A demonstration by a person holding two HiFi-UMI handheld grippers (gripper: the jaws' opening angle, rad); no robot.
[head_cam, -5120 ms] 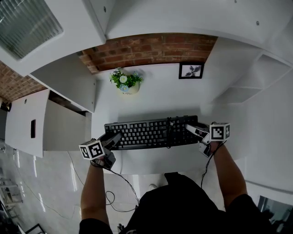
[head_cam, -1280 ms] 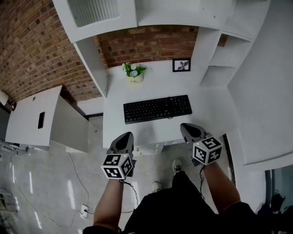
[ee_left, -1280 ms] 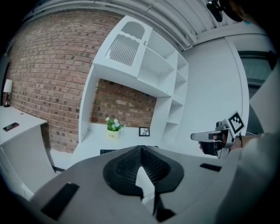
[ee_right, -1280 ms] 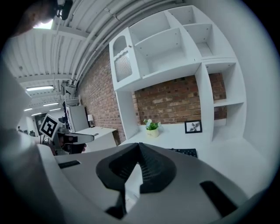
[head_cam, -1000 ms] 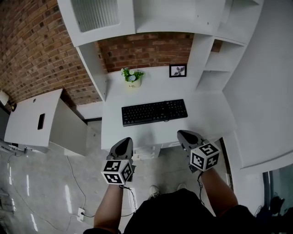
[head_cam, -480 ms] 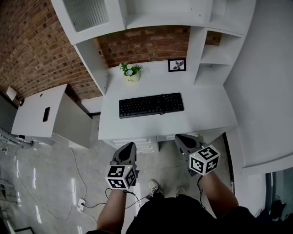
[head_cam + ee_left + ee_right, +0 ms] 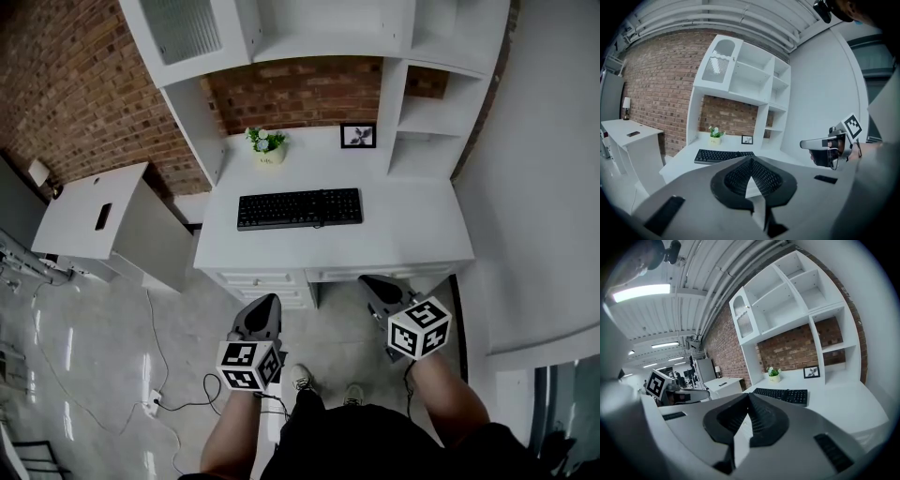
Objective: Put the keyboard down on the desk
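The black keyboard [image 7: 300, 208] lies flat on the white desk [image 7: 403, 242], parallel to its front edge, with nothing touching it. Both grippers hang well in front of the desk, over the floor. My left gripper [image 7: 263, 304] is shut and empty, and so is my right gripper [image 7: 373, 283]. In the left gripper view the keyboard [image 7: 719, 156] shows far beyond the closed left gripper [image 7: 751, 160], with the right gripper [image 7: 807, 144] off to the side. The right gripper view shows the keyboard [image 7: 783, 395] past the closed right gripper [image 7: 749, 396].
A potted plant [image 7: 268, 145] and a small picture frame [image 7: 357, 136] stand at the back of the desk under white shelves [image 7: 319, 33]. A lower white side table [image 7: 89, 223] stands at the left. Cables [image 7: 183, 403] lie on the floor. Drawers [image 7: 258, 279] sit under the desk.
Five seconds ago both grippers were at the keyboard's ends; now they are off it. Over the last second the grippers and view have drawn further back from the desk.
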